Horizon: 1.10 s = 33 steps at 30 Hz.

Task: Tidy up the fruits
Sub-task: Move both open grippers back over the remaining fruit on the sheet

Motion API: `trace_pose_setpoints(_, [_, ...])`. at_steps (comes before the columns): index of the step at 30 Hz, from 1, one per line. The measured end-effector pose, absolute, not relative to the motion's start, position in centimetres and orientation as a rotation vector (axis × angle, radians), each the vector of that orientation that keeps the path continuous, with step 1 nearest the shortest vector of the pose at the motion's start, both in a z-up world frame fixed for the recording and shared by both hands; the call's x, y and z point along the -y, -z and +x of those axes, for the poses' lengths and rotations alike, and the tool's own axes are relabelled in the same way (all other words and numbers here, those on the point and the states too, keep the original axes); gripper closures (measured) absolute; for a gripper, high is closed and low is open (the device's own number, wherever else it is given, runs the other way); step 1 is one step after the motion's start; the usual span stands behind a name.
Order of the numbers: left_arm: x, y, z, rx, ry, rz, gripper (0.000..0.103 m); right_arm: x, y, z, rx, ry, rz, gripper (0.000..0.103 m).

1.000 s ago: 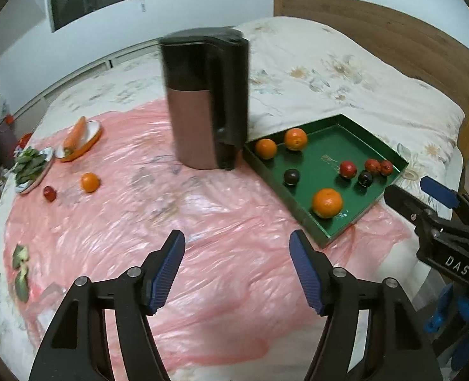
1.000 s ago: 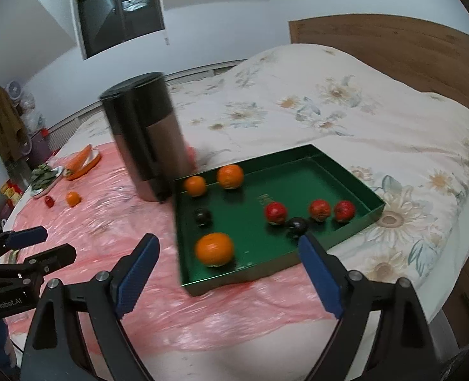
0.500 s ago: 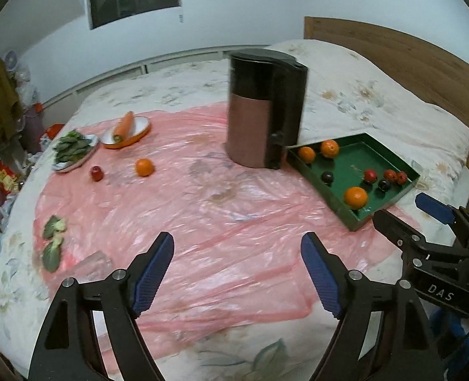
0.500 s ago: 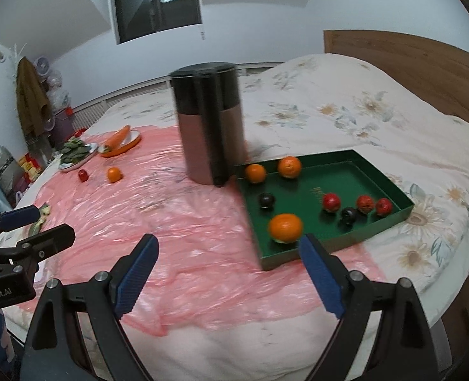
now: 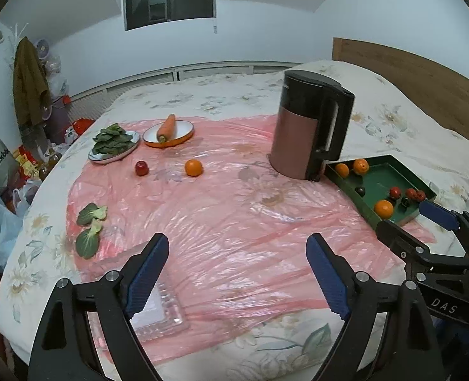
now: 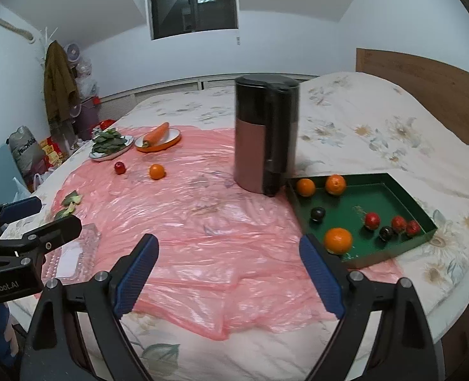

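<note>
Fruit left out: an orange [image 5: 193, 167] and a small red fruit [image 5: 141, 168] lie loose on the pink plastic sheet [image 5: 234, 222] over the bed, near the plate of greens [image 5: 113, 141] and the bowl with the carrot [image 5: 168, 130], well apart from the tray.
Tray: my green tray [image 6: 393, 247] sits at the right edge of the sheet, just beside the tall dark kettle [image 6: 266, 136], and already holds three oranges, some red fruits and two dark ones.
Left tongs: my left tongs [image 5: 237, 277] have just been opening and now stand wide, with nothing between the blue pads [image 5: 147, 274].
Right tongs: my right tongs [image 6: 228, 277] are spread wide too, and empty.
Step in hand: I judge this to be the reach toward the two stray fruits, and the left side is the nearer one for it.
How to do it well: I would come down over the orange from above, pads either side of its widest part, and close gently, since it can roll on the slick, wrinkled plastic.
Watch for: the soft bed gives under pressure, so I should not press down; the clear glass dish [image 5: 158, 314] lies close under my left tongs, and the carrot bowl is near the fruit.
Carry: I would pass in front of the kettle, not over it, and set the fruit in a bare patch of tray.
</note>
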<state>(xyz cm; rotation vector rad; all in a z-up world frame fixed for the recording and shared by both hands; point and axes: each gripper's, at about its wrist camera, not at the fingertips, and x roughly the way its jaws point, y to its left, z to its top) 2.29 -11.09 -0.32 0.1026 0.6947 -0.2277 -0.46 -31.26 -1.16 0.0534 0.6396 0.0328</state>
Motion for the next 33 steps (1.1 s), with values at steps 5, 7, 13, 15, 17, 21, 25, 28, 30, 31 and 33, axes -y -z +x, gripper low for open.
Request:
trace_pose_setpoints(5, [9.0,0.7,2.5,-0.691,0.215,0.080,0.015,29.2,1.3,0.3,-0.655,-0.055,0.022,0.000])
trace_pose_setpoints(7, [8.1,1.0,2.7,-0.693,0.207,0.071,0.015,28.5,1.5,0.6,-0.662,-0.065,0.011,0.000])
trace_pose_setpoints(13, [5.9,1.7,3.7,-0.701,0.183,0.051,0.015,26.2,2.2,2.1,-0.689,-0.105,-0.013,0.000])
trace_pose_setpoints(15, [5.2,2.0,4.1,-0.707,0.175,0.044,0.015,25.5,2.4,2.6,-0.696,-0.120,-0.016,0.000])
trace_pose_setpoints(17, [4.3,2.3,4.7,-0.715,0.163,0.039,0.015,24.7,2.5,3.3,-0.702,-0.135,-0.023,0.000])
trace_pose_setpoints(21, [2.3,3.0,6.1,-0.739,0.136,0.021,0.015,23.3,2.8,5.1,-0.710,-0.169,-0.029,0.000])
trace_pose_setpoints(25, [0.0,4.0,8.2,-0.775,0.105,0.001,0.015,21.8,3.3,7.3,-0.724,-0.216,-0.037,0.000])
trace_pose_setpoints(28, [-1.4,4.6,10.1,-0.793,0.078,-0.003,0.015,20.5,4.0,9.2,-0.738,-0.254,-0.046,0.000])
trace_pose_setpoints(30, [-2.1,4.9,11.2,-0.803,0.068,-0.006,0.015,19.7,4.5,10.8,-0.745,-0.277,-0.050,0.000])
trace_pose_setpoints(31, [-2.5,5.1,12.1,-0.812,0.063,-0.007,0.015,19.4,4.6,11.4,-0.747,-0.284,-0.052,0.000])
trace_pose_setpoints(33, [-3.0,5.4,13.6,-0.824,0.054,-0.008,0.015,18.7,5.1,13.1,-0.755,-0.301,-0.053,0.000])
